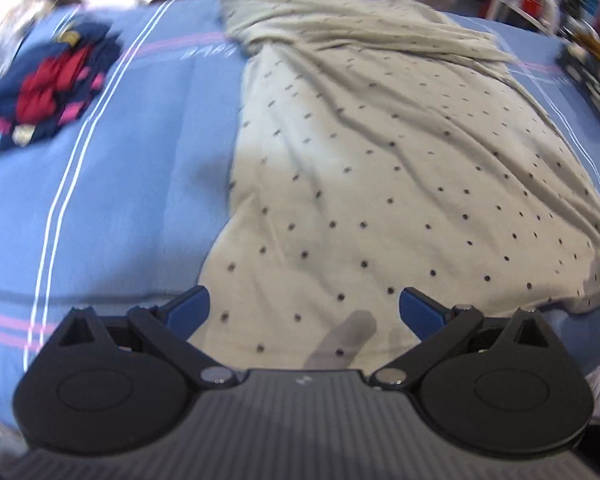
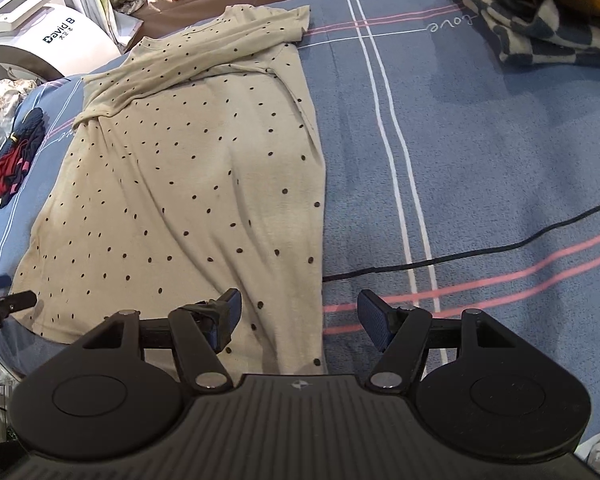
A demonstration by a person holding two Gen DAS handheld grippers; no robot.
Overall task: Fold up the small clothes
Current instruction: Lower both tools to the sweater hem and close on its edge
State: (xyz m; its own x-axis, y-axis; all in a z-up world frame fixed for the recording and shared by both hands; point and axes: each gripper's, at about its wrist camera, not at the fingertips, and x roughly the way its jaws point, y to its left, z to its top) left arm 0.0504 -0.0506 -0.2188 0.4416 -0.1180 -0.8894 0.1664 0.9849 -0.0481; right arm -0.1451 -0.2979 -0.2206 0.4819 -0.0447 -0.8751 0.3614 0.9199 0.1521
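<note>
We see the dotted shirt point(image 2: 188, 184) spread on the bed point(image 2: 460, 160), soft and limp; both the left gripper point(image 1: 305, 306) and right gripper point(image 2: 298, 316) gape empty at its six o'clock hem, our likely hold.

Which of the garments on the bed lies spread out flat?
The beige dotted shirt; the navy-and-red clothes lie bunched at its left, the checkered pile is folded far right.

A blue striped bedsheet point(image 2: 480, 152) covers the bed. A black cable point(image 2: 480, 254) crosses it at right. Far right lies a checkered blanket point(image 2: 532, 36); far left stands a white machine point(image 2: 48, 36).
</note>
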